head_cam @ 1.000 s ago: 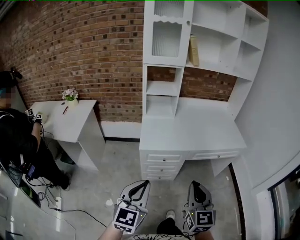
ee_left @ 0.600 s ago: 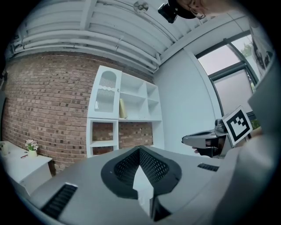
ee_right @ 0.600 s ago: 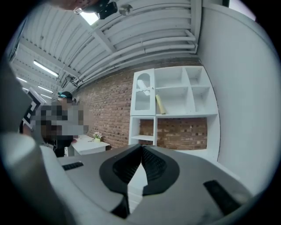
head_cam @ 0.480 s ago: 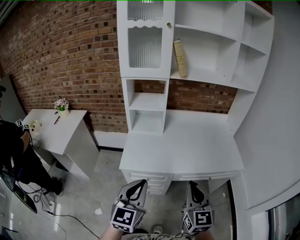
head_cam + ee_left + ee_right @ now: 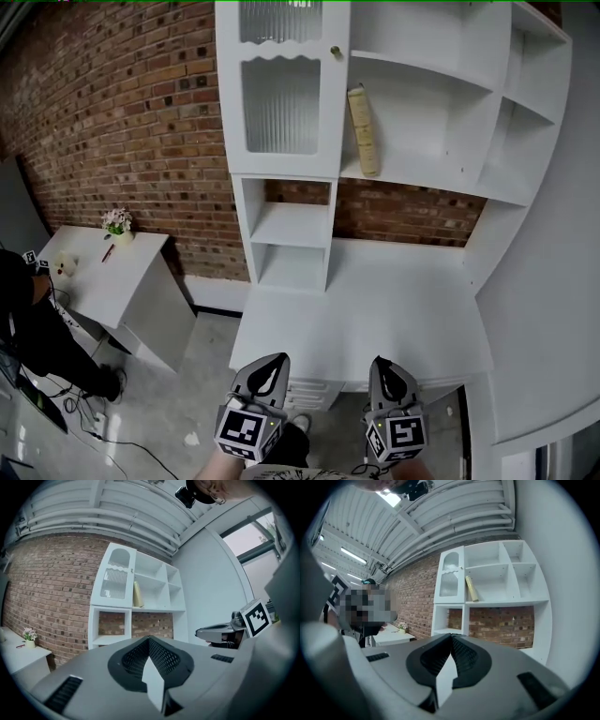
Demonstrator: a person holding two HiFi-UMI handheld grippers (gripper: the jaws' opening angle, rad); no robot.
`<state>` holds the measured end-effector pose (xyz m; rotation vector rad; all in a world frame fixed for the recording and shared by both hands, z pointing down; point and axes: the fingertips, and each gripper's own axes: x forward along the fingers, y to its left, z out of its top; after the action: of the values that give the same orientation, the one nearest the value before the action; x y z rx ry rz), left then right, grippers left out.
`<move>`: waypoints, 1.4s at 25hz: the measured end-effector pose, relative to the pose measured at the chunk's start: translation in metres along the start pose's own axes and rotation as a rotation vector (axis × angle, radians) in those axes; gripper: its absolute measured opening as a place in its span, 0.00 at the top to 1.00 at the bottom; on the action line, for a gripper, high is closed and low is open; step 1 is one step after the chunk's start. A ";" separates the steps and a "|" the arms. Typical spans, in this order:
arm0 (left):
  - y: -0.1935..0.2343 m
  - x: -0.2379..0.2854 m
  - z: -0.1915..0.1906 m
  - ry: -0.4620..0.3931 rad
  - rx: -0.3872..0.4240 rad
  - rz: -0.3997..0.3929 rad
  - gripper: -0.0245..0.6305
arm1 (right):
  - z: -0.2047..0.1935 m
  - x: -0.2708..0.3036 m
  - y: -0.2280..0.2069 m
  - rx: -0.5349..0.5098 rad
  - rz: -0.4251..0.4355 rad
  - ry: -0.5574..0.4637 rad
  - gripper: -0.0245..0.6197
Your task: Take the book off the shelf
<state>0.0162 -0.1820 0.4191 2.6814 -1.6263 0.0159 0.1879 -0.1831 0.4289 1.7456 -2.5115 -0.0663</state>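
Tan slim book (image 5: 364,131): I'm seeing it leaning on the tall white shelf unit's (image 5: 441,105) upper shelf, right of the ribbed-glass door (image 5: 279,105).
Grey left gripper (image 5: 277,360): I'm holding it low, jaws together, empty.
Grey right gripper (image 5: 381,362): I'm holding it alongside, jaws together, empty.

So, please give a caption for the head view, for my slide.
Left tool and right tool, both shut, before a white desk; book leaning on a shelf above.

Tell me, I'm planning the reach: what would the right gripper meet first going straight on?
Likely the shelf unit, around the open cubby under its glass door; the book stands higher. Depth is unclear.
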 end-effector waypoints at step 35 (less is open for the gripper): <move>0.184 0.275 0.062 -0.061 0.029 -0.070 0.96 | 0.236 0.398 -0.150 -0.323 -0.297 -0.071 0.44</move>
<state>-0.0196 -0.5114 0.3597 2.7855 -1.5590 -0.0433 0.1679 -0.6111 0.1992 1.9804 -2.1112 -0.5287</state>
